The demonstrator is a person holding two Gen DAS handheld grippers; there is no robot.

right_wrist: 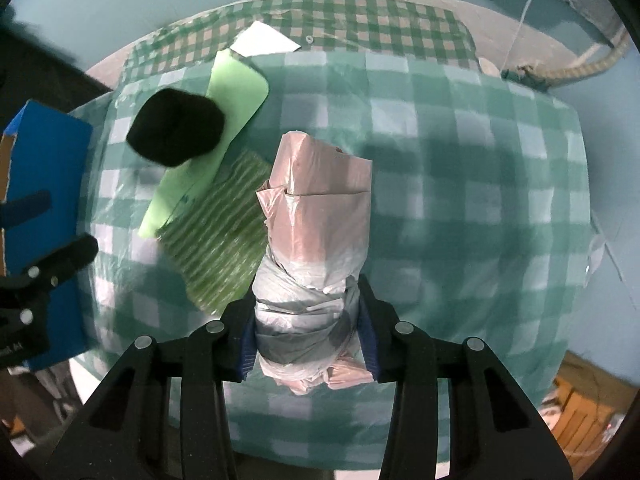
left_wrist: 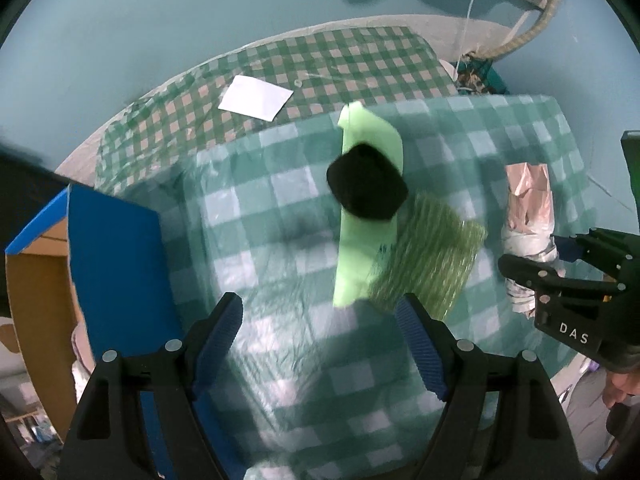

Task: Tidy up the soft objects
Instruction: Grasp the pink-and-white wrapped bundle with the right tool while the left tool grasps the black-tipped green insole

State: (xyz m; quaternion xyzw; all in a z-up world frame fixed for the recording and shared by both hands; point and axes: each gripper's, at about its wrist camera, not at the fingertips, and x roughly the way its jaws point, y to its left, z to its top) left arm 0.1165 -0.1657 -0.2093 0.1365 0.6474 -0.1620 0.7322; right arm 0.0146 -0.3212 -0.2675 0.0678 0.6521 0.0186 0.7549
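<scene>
**Two wrist fisheyes, both looking down on one table**

Each camera rides behind its gripper's fingers and faces almost straight down at the checked tablecloth (left_wrist: 280,200), from close above. The left view sits over the table's left part, beside the blue box (left_wrist: 116,256); the right view sits further right. They overlap widely — the black pad (left_wrist: 366,186), green foam sheet (left_wrist: 370,132), wrapped bundle (left_wrist: 528,232) and white paper (left_wrist: 256,98) appear in both — and each catches the other gripper at its edge.
</scene>
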